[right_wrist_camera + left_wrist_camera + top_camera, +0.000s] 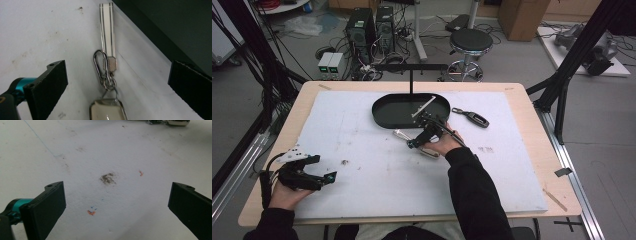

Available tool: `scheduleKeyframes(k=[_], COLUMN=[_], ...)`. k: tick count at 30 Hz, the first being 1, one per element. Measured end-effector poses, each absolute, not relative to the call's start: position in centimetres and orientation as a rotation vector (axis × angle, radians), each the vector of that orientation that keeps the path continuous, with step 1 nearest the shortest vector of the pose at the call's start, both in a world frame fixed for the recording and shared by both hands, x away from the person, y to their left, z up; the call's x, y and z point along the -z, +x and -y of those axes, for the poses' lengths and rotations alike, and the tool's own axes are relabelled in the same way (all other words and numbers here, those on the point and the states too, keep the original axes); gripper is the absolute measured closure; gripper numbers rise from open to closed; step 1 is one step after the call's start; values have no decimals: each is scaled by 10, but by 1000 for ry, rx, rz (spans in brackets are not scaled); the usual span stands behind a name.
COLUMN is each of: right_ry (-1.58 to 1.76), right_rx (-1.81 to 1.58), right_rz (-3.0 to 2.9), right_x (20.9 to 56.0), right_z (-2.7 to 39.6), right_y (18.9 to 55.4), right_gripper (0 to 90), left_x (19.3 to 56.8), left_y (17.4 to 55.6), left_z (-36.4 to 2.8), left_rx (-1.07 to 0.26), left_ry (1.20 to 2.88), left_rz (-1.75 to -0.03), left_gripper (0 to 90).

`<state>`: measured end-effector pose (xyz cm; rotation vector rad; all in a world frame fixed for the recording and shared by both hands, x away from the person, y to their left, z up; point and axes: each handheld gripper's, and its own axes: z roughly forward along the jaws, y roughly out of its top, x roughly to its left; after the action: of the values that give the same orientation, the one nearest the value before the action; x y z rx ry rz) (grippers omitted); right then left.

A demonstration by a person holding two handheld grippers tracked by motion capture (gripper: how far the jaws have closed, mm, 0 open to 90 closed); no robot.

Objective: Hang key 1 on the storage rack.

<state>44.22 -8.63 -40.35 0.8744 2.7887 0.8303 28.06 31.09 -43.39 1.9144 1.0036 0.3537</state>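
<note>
Keyring point(106, 75) lies flat on the counter point(362, 150) just beside the black tray point(384, 112), between my right claw's point(117, 82) wide-open jaws. My left claw point(115, 202) idles open and empty. Closing carelessly, I risk a jaw snagging the tray wall.
</note>
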Motion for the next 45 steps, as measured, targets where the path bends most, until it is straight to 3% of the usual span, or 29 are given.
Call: scheduleKeyframes(k=[7,13,16,17,20,21,22,23,25,38,45], right_ry=[855,850,829,829,830,830,833,833,826,821,837], right_rx=[-752,-771,-699,-699,-687,-687,-674,-674,-679,-670,-751], right_rz=[-2843,-2843,-2828,-2828,-2820,-2820,-2815,-2815,-2828,-2834,-2782], right_x=[414,422,424,424,422,422,421,421,420,414,392], right_z=[61,44,32,32,30,30,30,30,31,39,55], right_y=[448,448,450,450,451,451,451,451,452,447,444], right_gripper=[30,125,268,268,536,536,623,623,723,748,748], left_x=[434,432,432,432,432,432,432,432,432,432,432], left_y=[280,279,278,278,278,278,278,278,278,278,279], left_z=[-311,-313,-312,-312,-312,-312,-313,-312,-312,-315,-315], left_rx=[-365,-402,-408,-409,-409,-409,-410,-410,-407,-413,-412], left_ry=[1914,1892,1891,1891,1891,1891,1893,1893,1896,1886,1894], left_rz=[-999,-1000,-998,-998,-998,-998,-998,-999,-998,-1005,-1001], left_gripper=[18,18,18,18,18,18,18,18,19,19,19])
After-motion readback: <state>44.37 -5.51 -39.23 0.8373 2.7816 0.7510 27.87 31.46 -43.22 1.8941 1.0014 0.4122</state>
